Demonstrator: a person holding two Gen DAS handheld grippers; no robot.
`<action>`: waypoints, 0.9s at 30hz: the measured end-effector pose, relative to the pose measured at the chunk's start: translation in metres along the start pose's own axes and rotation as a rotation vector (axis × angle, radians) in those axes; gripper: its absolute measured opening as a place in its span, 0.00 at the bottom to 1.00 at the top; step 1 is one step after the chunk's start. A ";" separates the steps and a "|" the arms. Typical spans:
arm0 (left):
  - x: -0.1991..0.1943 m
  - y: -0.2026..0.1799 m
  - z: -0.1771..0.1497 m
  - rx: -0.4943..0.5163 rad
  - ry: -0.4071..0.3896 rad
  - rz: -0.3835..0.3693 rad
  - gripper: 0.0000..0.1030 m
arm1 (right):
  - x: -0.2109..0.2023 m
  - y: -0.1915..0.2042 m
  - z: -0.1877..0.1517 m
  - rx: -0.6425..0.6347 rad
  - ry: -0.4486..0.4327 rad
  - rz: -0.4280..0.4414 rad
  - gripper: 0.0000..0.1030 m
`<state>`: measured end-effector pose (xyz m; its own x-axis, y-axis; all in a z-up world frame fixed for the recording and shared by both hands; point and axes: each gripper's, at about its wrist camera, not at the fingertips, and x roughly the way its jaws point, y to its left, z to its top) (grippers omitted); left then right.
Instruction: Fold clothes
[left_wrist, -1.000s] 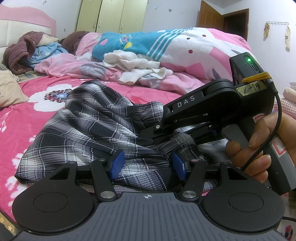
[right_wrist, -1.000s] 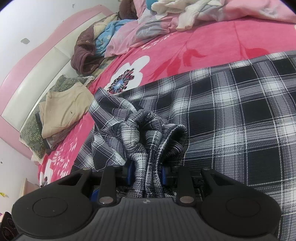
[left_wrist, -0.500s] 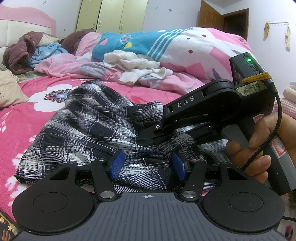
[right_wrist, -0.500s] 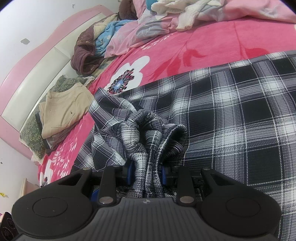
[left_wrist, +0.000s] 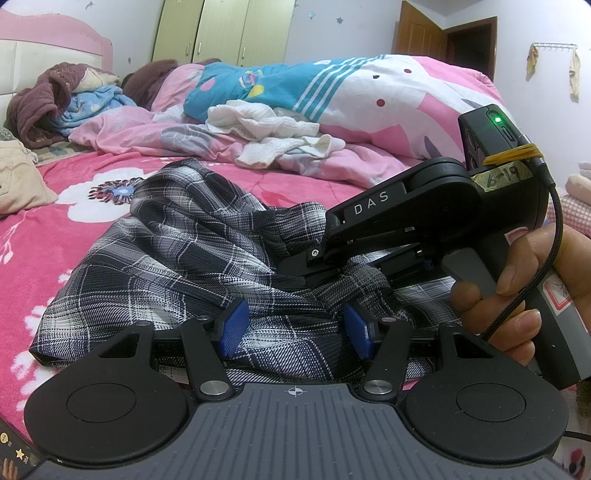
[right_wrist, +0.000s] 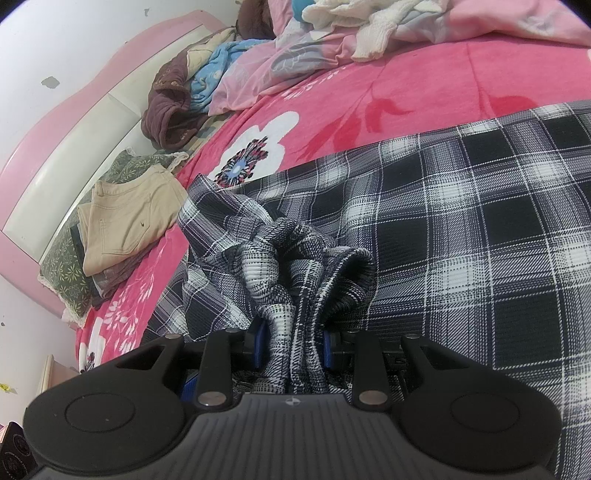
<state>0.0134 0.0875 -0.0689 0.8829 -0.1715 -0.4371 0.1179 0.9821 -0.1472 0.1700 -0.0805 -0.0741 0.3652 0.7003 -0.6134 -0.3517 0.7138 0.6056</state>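
A black-and-white plaid garment (left_wrist: 177, 258) lies rumpled on the pink flowered bed sheet (left_wrist: 55, 221). In the left wrist view, my left gripper (left_wrist: 295, 326) hovers low over its near edge. Its blue pads (left_wrist: 234, 325) stand apart with flat cloth between them, not pinched. My right gripper (left_wrist: 369, 240), held by a hand (left_wrist: 517, 295), reaches in from the right, its tips buried in the cloth. In the right wrist view, the right gripper (right_wrist: 293, 345) is shut on a bunched fold of the plaid garment (right_wrist: 461, 240), which spreads wide to the right.
Folded beige trousers (right_wrist: 129, 221) sit on a stack near the pink headboard (right_wrist: 74, 122). A maroon and blue clothes heap (left_wrist: 55, 103) lies at the back left. A white knit garment (left_wrist: 273, 129) rests on the pink quilt (left_wrist: 369, 96) behind.
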 end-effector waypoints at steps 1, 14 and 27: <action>0.000 0.000 0.000 0.000 0.000 0.000 0.56 | 0.000 0.000 0.000 0.000 0.000 0.000 0.29; -0.001 0.001 0.000 0.000 0.001 0.001 0.56 | 0.001 0.000 0.000 0.000 -0.001 0.000 0.29; 0.000 0.001 0.000 0.001 0.002 0.001 0.56 | 0.001 -0.001 0.000 -0.001 -0.001 0.001 0.29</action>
<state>0.0129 0.0881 -0.0690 0.8823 -0.1702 -0.4387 0.1170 0.9824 -0.1458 0.1713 -0.0806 -0.0756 0.3653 0.7013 -0.6122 -0.3528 0.7128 0.6061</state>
